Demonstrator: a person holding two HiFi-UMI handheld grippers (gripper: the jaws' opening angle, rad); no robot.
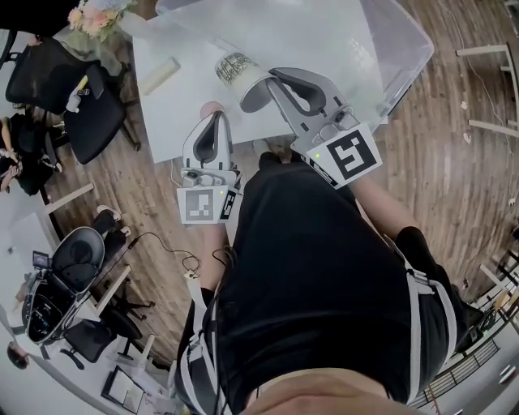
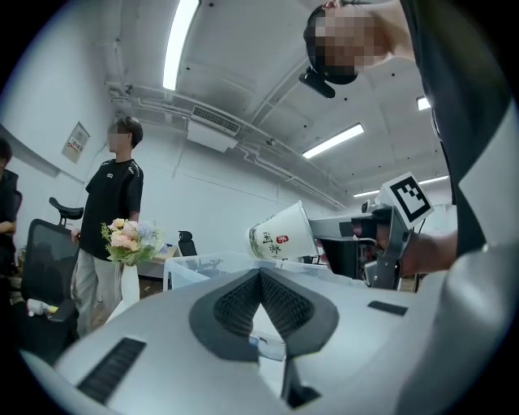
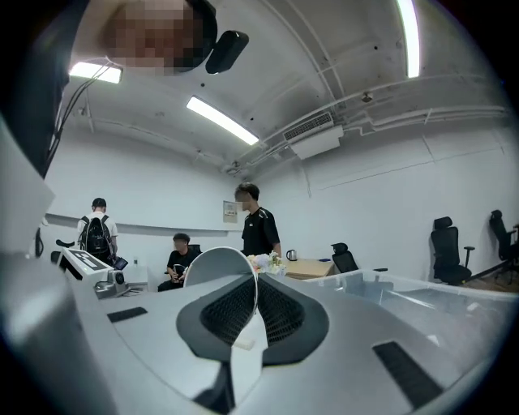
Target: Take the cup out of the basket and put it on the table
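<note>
A white paper cup [image 1: 238, 71] with printed marks hangs tilted over the white table [image 1: 182, 109], its wall pinched between the jaws of my right gripper [image 1: 255, 91]. In the right gripper view the cup's rim [image 3: 212, 271] stands edge-on between the pads, at my right gripper [image 3: 253, 282]. The left gripper view shows the cup [image 2: 284, 233] held up beside the clear plastic basket [image 2: 199, 266]. That basket [image 1: 397, 44] sits on the table's far right. My left gripper [image 1: 214, 120] hovers at the table's near edge, jaws closed together and empty, its tips [image 2: 261, 274] touching.
A pale block [image 1: 160, 75] lies on the table's left part. A vase of flowers [image 1: 92, 16] stands at the far left corner. Black office chairs [image 1: 49, 77] and a robot base [image 1: 61, 280] crowd the left floor. A person [image 2: 109, 219] stands beyond the flowers.
</note>
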